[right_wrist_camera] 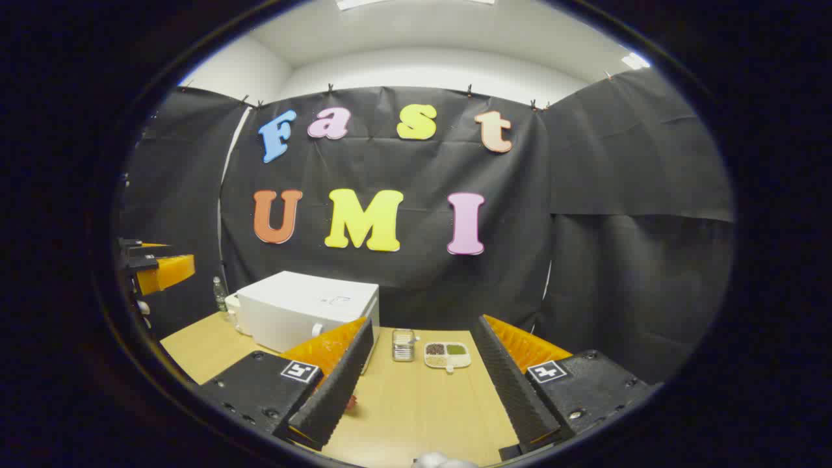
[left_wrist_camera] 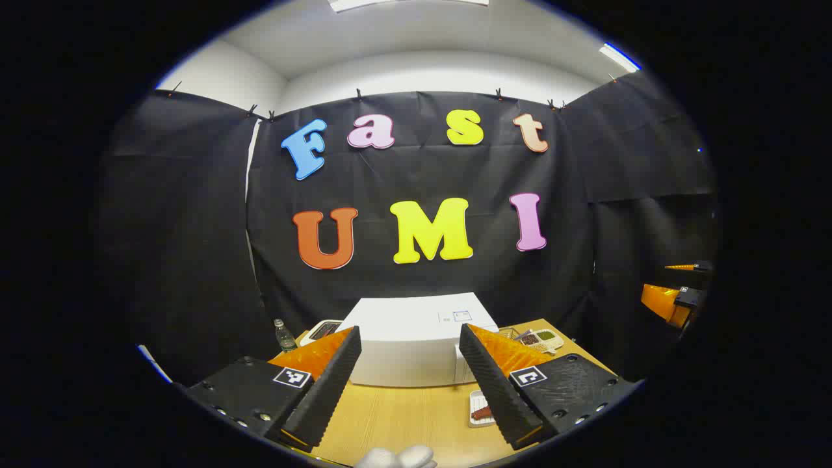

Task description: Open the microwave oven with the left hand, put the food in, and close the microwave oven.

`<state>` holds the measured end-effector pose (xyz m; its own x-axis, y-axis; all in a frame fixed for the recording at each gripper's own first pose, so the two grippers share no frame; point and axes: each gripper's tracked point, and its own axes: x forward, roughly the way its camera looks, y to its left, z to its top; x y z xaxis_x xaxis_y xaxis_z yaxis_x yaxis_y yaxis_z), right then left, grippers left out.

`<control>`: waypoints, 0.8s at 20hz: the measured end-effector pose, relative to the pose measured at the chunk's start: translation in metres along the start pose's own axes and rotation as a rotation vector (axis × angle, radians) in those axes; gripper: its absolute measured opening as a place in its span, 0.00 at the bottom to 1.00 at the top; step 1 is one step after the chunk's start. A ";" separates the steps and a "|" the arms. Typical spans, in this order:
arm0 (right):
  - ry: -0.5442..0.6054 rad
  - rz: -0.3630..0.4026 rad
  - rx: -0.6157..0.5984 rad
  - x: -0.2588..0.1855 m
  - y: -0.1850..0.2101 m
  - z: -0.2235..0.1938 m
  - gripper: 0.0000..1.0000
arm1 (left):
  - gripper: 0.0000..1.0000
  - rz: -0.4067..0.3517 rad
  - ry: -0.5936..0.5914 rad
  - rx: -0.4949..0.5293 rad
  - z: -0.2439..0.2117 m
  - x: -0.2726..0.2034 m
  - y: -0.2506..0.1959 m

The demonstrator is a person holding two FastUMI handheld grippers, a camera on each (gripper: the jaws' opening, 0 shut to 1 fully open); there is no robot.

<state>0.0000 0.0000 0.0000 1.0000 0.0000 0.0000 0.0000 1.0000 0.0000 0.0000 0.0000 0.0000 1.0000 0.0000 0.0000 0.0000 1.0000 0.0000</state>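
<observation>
Microwave oven (left_wrist_camera: 416,338), a white box with its door closed, sits on the wooden table (left_wrist_camera: 403,422) just beyond the left gripper (left_wrist_camera: 409,370), whose fingers are spread apart and empty. It looks heavy and rigid; its door handle (right_wrist_camera: 317,329) seems the place to hook. Food tray (left_wrist_camera: 482,409) lies nearby. The right gripper (right_wrist_camera: 422,370) is likewise spread and empty.

1. The left gripper (left_wrist_camera: 411,374) is held above the near edge of the wooden table (left_wrist_camera: 403,416), with its fingers wide apart and nothing between them.
2. The white microwave oven (left_wrist_camera: 416,338) stands on the table straight ahead, and its door is closed.
3. A small white tray with food (left_wrist_camera: 481,409) lies on the table, just beside the right finger.
4. A divided dish (left_wrist_camera: 541,339) is to the right of the oven, and a bottle (left_wrist_camera: 284,335) is to its left.
5. The other gripper (left_wrist_camera: 676,292) shows at the far right edge.
</observation>
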 end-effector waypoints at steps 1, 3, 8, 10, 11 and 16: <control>0.002 -0.001 0.000 0.001 -0.001 -0.001 1.00 | 0.95 0.000 -0.006 0.007 0.002 -0.001 0.000; -0.001 0.011 0.006 0.005 0.000 0.001 1.00 | 0.95 0.009 0.000 0.018 0.001 -0.002 -0.002; -0.006 0.056 0.002 0.017 0.004 0.008 1.00 | 0.95 0.055 0.025 0.009 -0.004 -0.004 0.000; -0.013 0.086 0.007 0.022 0.010 0.010 1.00 | 0.95 0.087 0.024 0.014 -0.004 -0.002 0.006; -0.010 0.093 0.002 0.025 0.010 0.010 0.94 | 0.95 0.089 0.028 0.011 -0.005 0.000 0.005; -0.024 0.095 0.040 0.034 0.017 0.023 1.00 | 0.95 0.089 0.004 0.057 -0.017 0.019 0.010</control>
<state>0.0337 0.0170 0.0234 0.9952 0.0943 0.0256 -0.0952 0.9947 0.0387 0.0193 0.0095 -0.0168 0.9960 0.0892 -0.0015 -0.0890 0.9944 0.0569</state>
